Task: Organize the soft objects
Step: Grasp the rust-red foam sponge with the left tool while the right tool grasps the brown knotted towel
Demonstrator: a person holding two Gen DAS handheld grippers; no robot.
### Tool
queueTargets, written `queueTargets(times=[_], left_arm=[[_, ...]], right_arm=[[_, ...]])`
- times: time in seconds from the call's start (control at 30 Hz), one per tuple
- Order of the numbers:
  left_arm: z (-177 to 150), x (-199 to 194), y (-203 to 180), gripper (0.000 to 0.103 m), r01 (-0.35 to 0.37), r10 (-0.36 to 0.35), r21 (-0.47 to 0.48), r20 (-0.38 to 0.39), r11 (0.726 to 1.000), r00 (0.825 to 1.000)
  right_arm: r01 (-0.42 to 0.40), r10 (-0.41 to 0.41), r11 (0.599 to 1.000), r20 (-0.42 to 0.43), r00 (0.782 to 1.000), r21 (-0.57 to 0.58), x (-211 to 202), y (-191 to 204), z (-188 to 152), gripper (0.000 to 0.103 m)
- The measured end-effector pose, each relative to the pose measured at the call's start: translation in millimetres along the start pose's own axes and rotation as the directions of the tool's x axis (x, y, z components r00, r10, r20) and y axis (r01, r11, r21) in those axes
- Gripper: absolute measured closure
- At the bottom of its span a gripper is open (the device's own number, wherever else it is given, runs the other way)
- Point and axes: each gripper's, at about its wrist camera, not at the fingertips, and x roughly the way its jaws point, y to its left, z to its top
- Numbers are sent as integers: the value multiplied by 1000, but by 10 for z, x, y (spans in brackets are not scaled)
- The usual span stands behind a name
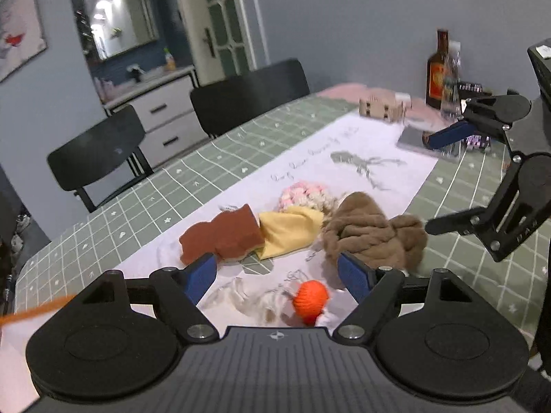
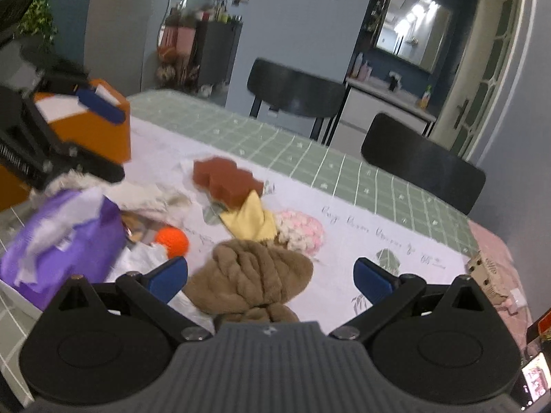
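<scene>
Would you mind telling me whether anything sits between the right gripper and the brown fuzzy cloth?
Nothing visible does. The right gripper is open just above the brown fuzzy cloth, with no object between them. The yellow cloth and pink-white fluffy item lie beyond it.

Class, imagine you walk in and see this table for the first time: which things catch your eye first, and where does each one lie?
A heap of soft things lies mid-table on the white cloth: a fluffy brown scarf, with a yellow cloth and a rust-red sponge beside it. A small bright orange ball sits apart, nearer the camera. In the right wrist view, a purple packet lies at the left.
</scene>
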Motion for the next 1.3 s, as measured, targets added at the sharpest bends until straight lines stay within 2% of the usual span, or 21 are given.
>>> queueTargets(times=[0.2, 0.37, 0.43, 0.53, 0.6, 0.73, 0.8, 0.93, 1.0, 1.1, 1.2, 1.3], left_arm=[[202, 432, 187, 10, 44, -35, 82, -105, 996, 994], [295, 786, 280, 10, 100, -78, 124, -172, 987, 982], [329, 927, 278, 10, 112, -73, 195, -200, 974, 977], [340, 1123, 223, 10, 129, -41, 384, -229, 914, 972], [348, 1248, 240, 10, 151, -34, 461, -252, 874, 967], [365, 1481, 331, 10, 199, -49, 540, -278, 818, 959], [344, 1611, 360, 10, 235, -58, 578, -308, 781, 950], [306, 1869, 411, 10, 278, -58, 616, -352, 737, 934], [294, 1982, 462, 10, 303, -71, 605, -377, 736, 924], [284, 2137, 542, 9, 327, -77, 575, -415, 750, 906], [268, 2195, 579, 5, 330, -85, 582, -407, 743, 910], [286, 2245, 608, 2, 326, -90, 587, -394, 741, 915]], right_arm=[[-69, 66, 997, -97, 993, -24, 346, -121, -31, 3], [-121, 117, 992, -121, 986, -33, 562, -183, 7, 5], [-139, 135, 990, -122, 983, -28, 615, -195, 37, 6], [-150, 146, 988, -127, 981, -23, 684, -218, 65, 6], [-163, 160, 987, -137, 978, -13, 723, -245, 60, 6], [-187, 188, 982, -155, 970, 19, 774, -329, 38, 6], [-209, 213, 977, -165, 963, 42, 797, -376, 17, 6], [-272, 284, 958, -165, 944, 94, 877, -429, -13, 6], [-297, 314, 947, -170, 934, 121, 936, -436, -17, 6], [-319, 345, 935, -189, 919, 157, 1044, -420, -11, 6], [-317, 358, 927, -224, 907, 198, 1182, -412, -26, 6], [-331, 386, 915, -264, 884, 230, 1311, -396, -69, 5]])
